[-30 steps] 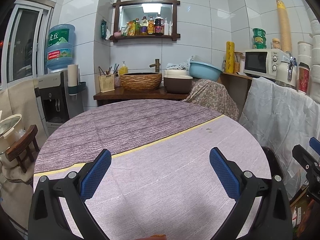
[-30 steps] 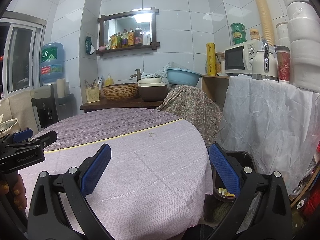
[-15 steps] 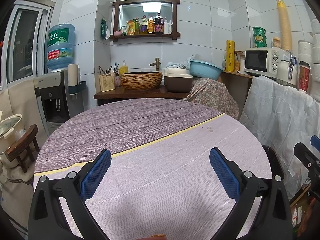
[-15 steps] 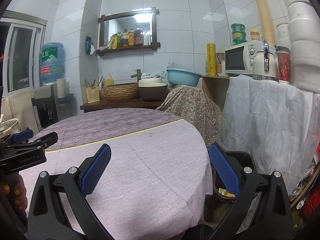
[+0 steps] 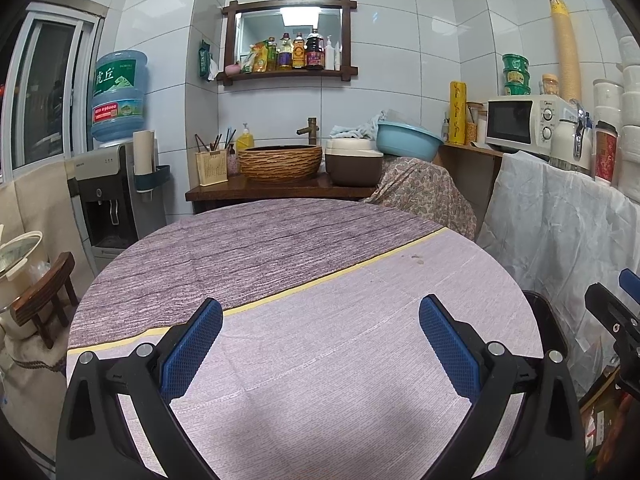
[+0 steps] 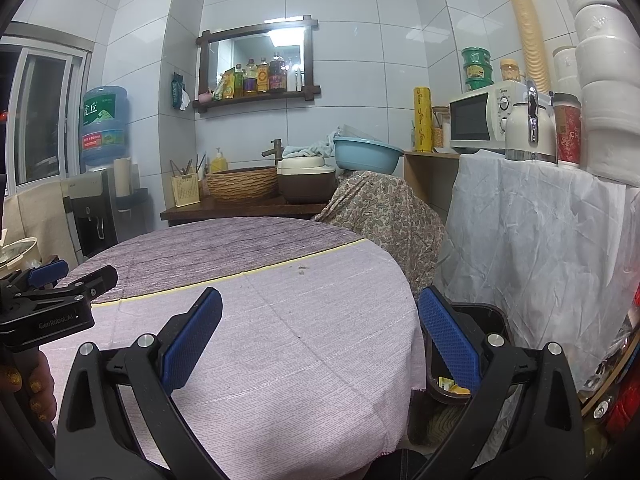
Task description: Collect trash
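My left gripper (image 5: 320, 332) hangs open over the near part of a round table (image 5: 280, 264) covered in a purple and lilac cloth; nothing is between its blue pads. My right gripper (image 6: 320, 328) is open too, at the table's right edge (image 6: 384, 264), empty. Behind its right finger a dark bin (image 6: 486, 320) stands on the floor beside the table, with yellow scraps (image 6: 450, 385) inside. I see no loose trash on the cloth, only small specks (image 5: 416, 257). The right gripper's tip (image 5: 616, 312) shows at the left view's right edge; the left gripper (image 6: 60, 292) shows at the right view's left edge, held by a hand (image 6: 28, 388).
Behind the table a wooden counter (image 5: 280, 190) carries a woven basin, a brown pot and a blue bowl (image 5: 408, 140). A white-draped shelf (image 6: 540, 240) with a microwave stands right. A water dispenser (image 5: 108, 184) and a small stool (image 5: 44, 296) stand left.
Both grippers stay open and almost still. The right gripper's tip has drifted slightly lower at the edge of the left wrist view.
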